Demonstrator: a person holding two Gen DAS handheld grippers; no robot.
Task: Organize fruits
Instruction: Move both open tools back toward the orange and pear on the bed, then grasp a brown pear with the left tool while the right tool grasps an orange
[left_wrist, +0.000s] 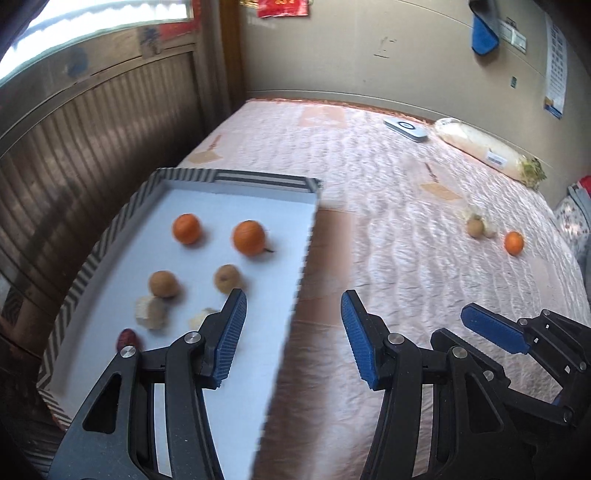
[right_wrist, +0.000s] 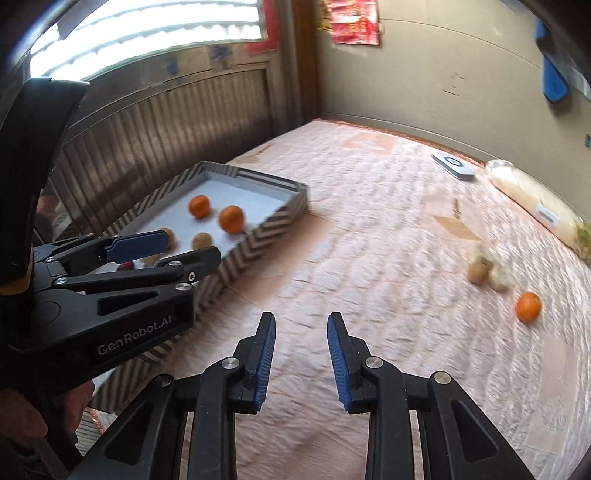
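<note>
A tray (left_wrist: 110, 236) with a zigzag rim and white floor sits on the left of the bed; it also shows in the right wrist view (right_wrist: 266, 236). It holds two oranges (left_wrist: 187, 229) (left_wrist: 249, 237), two brown round fruits (left_wrist: 163, 283) (left_wrist: 227, 277), pale pieces (left_wrist: 151, 312) and a small red fruit (left_wrist: 127, 338). On the bedspread at the right lie one orange (left_wrist: 514, 242) (right_wrist: 528, 306) and a brown fruit with pale bits (left_wrist: 475, 226) (right_wrist: 479, 272). My left gripper (left_wrist: 293, 301) is open and empty over the tray's near right edge. My right gripper (right_wrist: 301, 317) is open and empty above the bedspread.
A pink quilted bedspread (left_wrist: 388, 192) covers the bed. A wrapped white radish (left_wrist: 487, 151) and a flat white device (left_wrist: 405, 128) lie by the far wall. A ribbed wooden panel (left_wrist: 92, 147) stands left of the tray.
</note>
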